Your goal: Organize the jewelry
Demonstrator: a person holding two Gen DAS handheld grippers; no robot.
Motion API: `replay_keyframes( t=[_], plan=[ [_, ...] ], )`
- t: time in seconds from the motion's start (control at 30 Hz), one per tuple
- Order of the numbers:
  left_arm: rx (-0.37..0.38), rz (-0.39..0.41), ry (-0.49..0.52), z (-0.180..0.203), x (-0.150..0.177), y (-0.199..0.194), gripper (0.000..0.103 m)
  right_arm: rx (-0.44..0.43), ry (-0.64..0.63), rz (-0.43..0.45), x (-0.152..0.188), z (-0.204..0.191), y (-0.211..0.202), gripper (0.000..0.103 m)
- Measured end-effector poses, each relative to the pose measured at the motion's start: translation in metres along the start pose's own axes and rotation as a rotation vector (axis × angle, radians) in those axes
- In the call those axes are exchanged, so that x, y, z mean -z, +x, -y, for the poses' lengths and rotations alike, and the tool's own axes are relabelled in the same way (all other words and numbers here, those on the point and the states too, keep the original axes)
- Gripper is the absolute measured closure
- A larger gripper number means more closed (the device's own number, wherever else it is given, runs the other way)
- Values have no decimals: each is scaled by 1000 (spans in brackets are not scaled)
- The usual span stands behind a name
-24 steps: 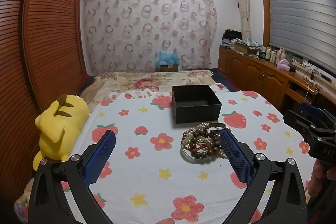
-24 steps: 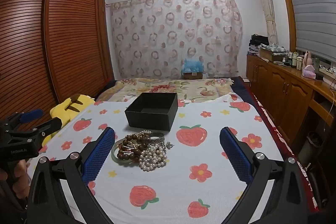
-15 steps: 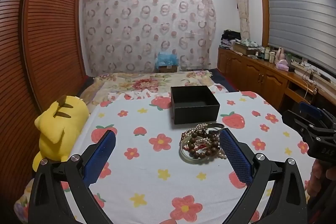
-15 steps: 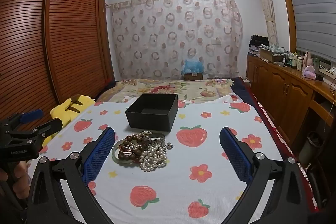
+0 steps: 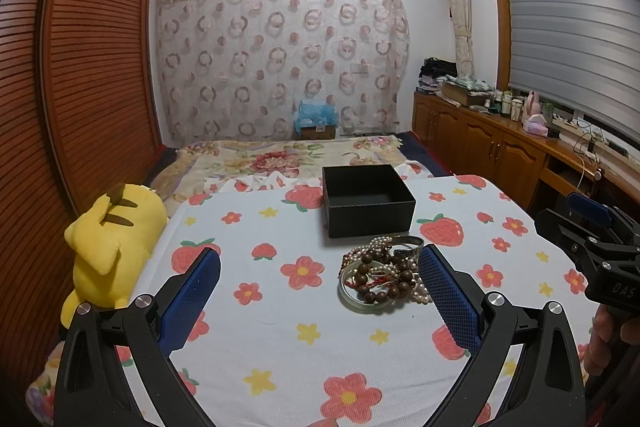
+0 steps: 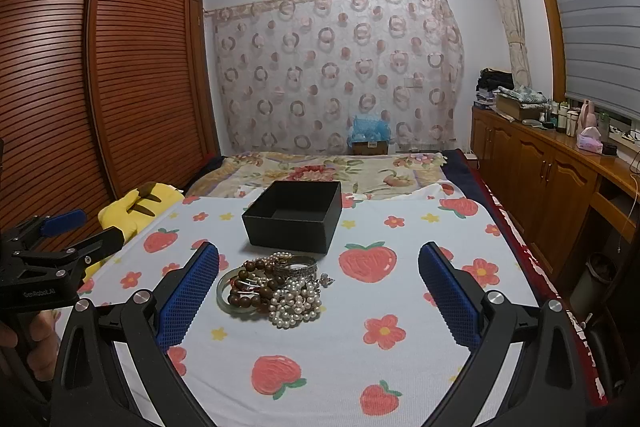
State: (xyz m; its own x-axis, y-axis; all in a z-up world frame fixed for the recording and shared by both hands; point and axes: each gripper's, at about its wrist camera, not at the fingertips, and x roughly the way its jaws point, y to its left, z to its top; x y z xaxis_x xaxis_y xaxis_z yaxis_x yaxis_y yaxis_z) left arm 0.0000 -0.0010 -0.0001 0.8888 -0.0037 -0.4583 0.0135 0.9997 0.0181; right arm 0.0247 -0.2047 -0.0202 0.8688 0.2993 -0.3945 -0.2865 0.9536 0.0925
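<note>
The jewelry pile [image 5: 384, 273] lay on the strawberry-and-flower sheet [image 5: 280, 339] covering the bed, just in front of the open black box [image 5: 368, 201]; whether the nearest beads touched the box wall could not be told. Brown wooden beads, white pearls, a silver bangle and a pale green bangle were tangled together in the heap.

The left gripper [image 5: 320, 291] hovered above the sheet, tipped gently downward, on the near-left side of the pile, its blue fingers [image 5: 192, 297] spread wide and grasping nothing; the right one overlapped the pile's edge in that view.

The right gripper [image 6: 318, 293] was tilted down likewise on the near side of the pile, fingers [image 6: 448, 293] fully released, the heap lying beyond its left finger. A hand [image 6: 30, 343] gripped the left tool's handle.

A yellow plush toy [image 5: 112, 239] rested well left of the pile at the bed's edge.
</note>
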Motion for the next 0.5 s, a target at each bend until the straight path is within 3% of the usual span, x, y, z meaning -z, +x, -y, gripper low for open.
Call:
replay_keyframes(
  t=[0.5],
  plan=[
    [1,3,1,1,0,-1,7,-1,1,3,0,0,0,2]
  ],
)
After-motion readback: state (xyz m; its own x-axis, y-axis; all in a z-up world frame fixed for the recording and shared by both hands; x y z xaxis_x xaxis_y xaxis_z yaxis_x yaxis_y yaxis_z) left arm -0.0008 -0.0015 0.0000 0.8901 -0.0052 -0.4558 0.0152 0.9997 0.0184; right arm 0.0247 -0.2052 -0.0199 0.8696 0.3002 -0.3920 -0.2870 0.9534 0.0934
